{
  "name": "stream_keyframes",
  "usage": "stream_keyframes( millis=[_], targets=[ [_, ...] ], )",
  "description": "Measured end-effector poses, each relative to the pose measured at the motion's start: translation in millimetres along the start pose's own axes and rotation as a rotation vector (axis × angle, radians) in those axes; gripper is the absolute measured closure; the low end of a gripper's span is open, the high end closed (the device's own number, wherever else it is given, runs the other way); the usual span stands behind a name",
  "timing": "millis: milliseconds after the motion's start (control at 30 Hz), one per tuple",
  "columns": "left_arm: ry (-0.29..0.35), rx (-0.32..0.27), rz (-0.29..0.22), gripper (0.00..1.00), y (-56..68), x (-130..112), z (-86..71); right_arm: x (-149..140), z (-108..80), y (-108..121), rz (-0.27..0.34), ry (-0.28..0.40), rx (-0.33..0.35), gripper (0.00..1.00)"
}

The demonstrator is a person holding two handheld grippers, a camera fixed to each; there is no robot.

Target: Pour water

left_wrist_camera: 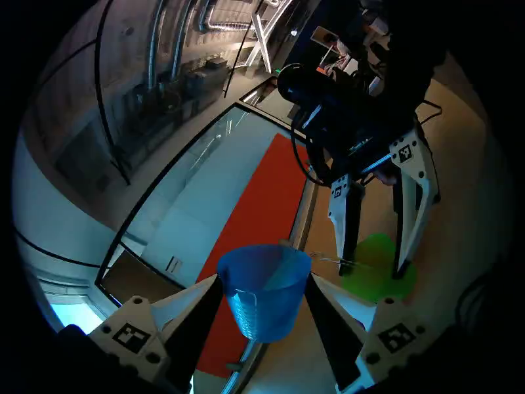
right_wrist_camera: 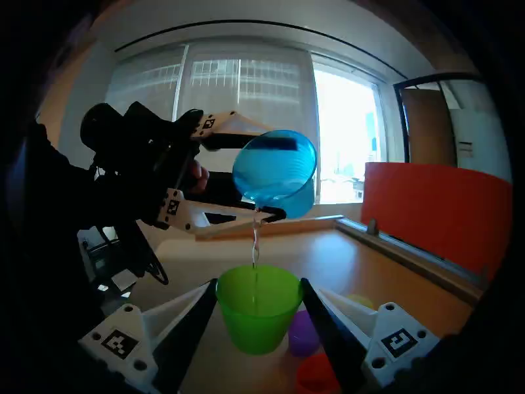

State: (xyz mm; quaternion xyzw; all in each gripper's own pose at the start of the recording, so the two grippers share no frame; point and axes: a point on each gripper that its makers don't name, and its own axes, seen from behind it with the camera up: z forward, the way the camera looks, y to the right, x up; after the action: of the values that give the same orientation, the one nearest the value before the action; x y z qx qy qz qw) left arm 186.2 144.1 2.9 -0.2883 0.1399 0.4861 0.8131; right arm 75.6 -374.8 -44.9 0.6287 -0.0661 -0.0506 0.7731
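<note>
Right gripper view: the left gripper [right_wrist_camera: 285,174] grips the tipped blue cup [right_wrist_camera: 274,164], the right gripper [right_wrist_camera: 258,282] squeezes the green cup [right_wrist_camera: 256,318] mid-wall; both look light, thin, crushable.

Tilted cup [right_wrist_camera: 274,172] above upright cup [right_wrist_camera: 257,315].

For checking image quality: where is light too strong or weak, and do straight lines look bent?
Right gripper view: the window is blown out, backlighting the blue cup; the green cup is sharp. Left gripper view: dim and bluish, and the red panel looks bowed by the fisheye.
</note>
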Motion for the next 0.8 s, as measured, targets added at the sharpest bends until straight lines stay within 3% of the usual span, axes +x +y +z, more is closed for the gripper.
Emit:
stream_keyframes(
  millis=[800],
  targets=[
    [0.0,-0.003,0.022,0.17,0.5,1.7,0.9,-0.4,-2.3,-1.9,-0.02,-0.001,0.003,0.06]
  ],
)
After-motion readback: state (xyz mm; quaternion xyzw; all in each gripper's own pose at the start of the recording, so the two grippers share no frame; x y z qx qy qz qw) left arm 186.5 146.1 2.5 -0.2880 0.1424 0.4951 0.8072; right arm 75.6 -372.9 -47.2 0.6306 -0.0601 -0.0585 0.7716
